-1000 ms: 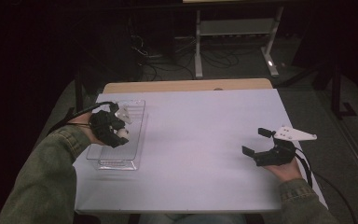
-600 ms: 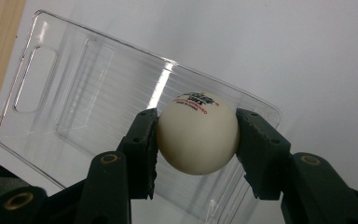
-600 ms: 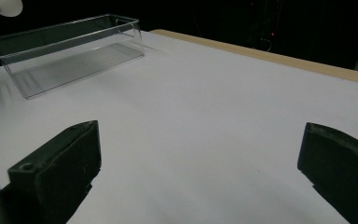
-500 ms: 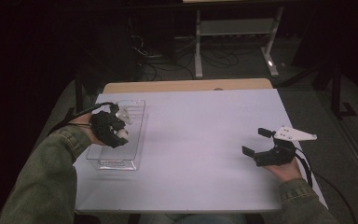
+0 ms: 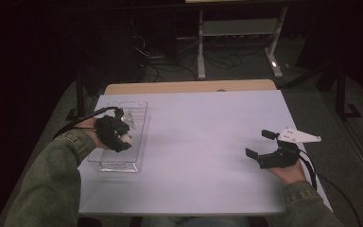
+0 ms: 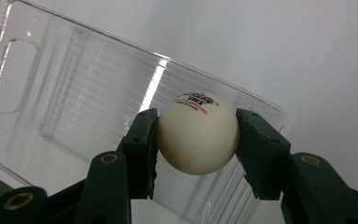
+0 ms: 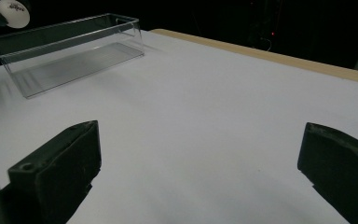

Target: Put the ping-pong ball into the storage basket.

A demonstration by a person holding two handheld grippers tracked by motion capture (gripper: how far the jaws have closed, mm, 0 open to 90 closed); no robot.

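1. Little has shifted since the earlier frames: the left tool (image 5: 121,135) holds the same spot above the clear tray (image 5: 138,124), and the right tool (image 5: 260,143) has not budged.
2. White ball (image 6: 198,133), red and dark print on its upper side, sits clamped between the left tool's (image 6: 198,140) two black jaws; both pads press its sides.
3. In the high view the ball (image 5: 126,138) shows as a pale spot at the tool's tip, over the tray's middle, not resting on its floor.
4. Clear tray (image 6: 74,79): long, rectangular, ribbed floor; lies on the left part of the white counter (image 5: 208,142), long side running away from the person.
5. Right tool (image 7: 200,158): jaws wide apart, nothing between them, low over bare counter (image 7: 205,102), well apart from the tray (image 7: 70,51) and pointed toward it.
6. Right gripper view catches the ball (image 7: 13,13) above the tray's near end.
7. Green sleeves enter from the bottom edge; a cable trails from each tool.
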